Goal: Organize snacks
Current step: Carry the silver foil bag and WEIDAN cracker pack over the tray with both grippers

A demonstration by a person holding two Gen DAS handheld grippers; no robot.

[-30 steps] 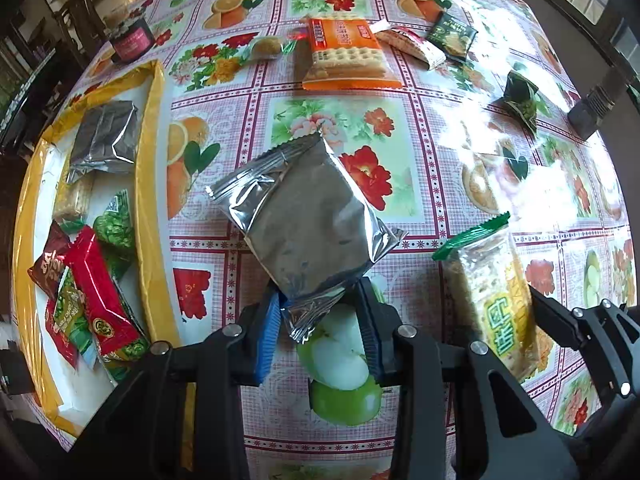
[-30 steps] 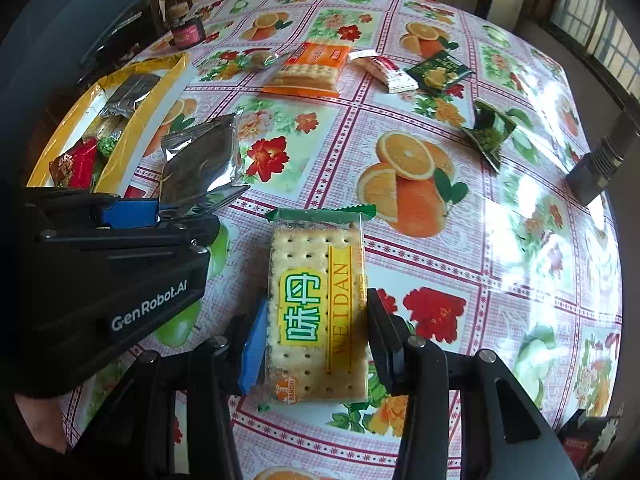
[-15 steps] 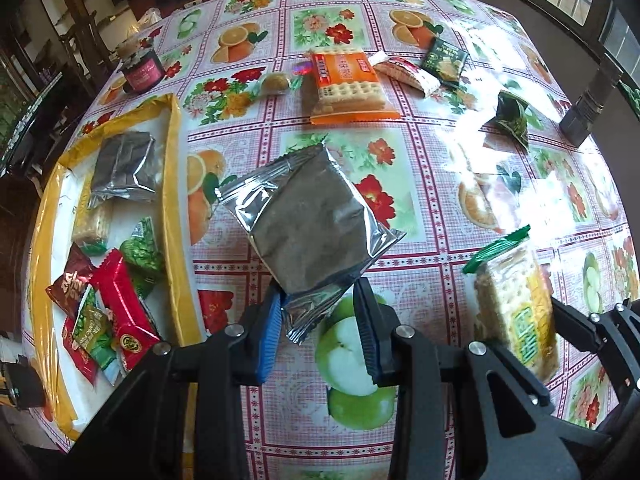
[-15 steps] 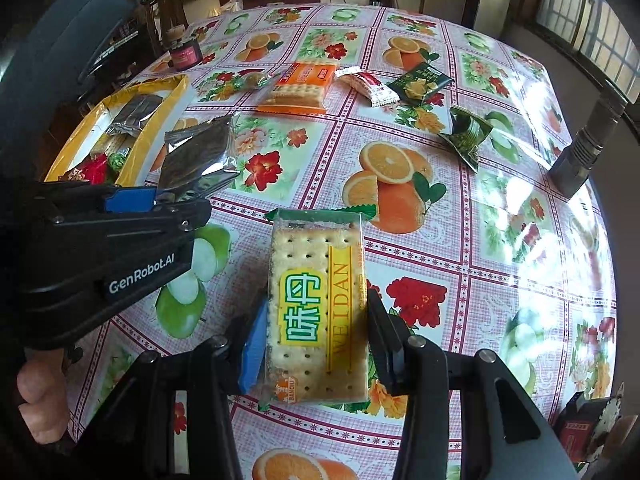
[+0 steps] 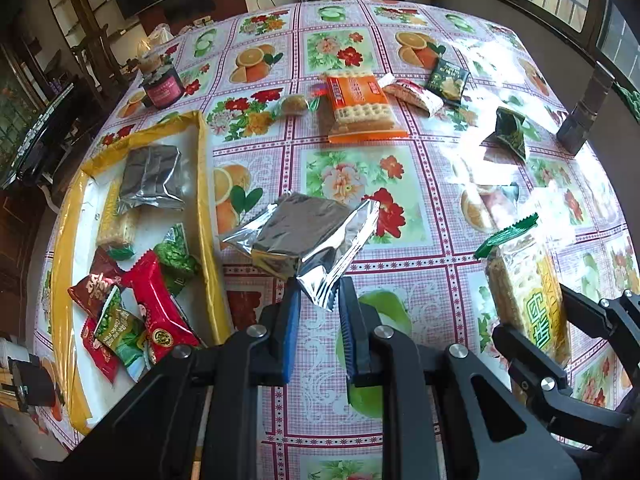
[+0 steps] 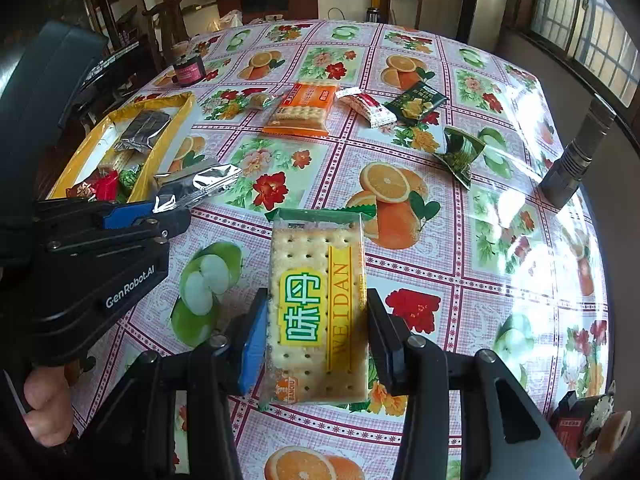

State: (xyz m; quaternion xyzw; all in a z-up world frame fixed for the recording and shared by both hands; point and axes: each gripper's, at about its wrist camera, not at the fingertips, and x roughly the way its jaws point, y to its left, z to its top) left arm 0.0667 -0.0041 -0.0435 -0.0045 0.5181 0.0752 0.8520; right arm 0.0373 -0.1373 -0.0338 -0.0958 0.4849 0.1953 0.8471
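Note:
My left gripper is shut on the corner of a silver foil packet, held above the table just right of the yellow tray. The packet also shows in the right wrist view. My right gripper is shut on a clear cracker pack with a green end and yellow label, lifted off the table; it also shows at the right of the left wrist view. The tray holds another silver packet, a cracker pack, and red and green snack packets.
On the flowered tablecloth farther back lie an orange cracker pack, a small round snack, a red-white bar, a dark green packet and a folded green packet. A dark red jar stands at far left. A grey post stands at right.
Both grippers have risen and pulled back with their packs. The silver packet has tilted flatter in the left gripper. More of the table and room shows.

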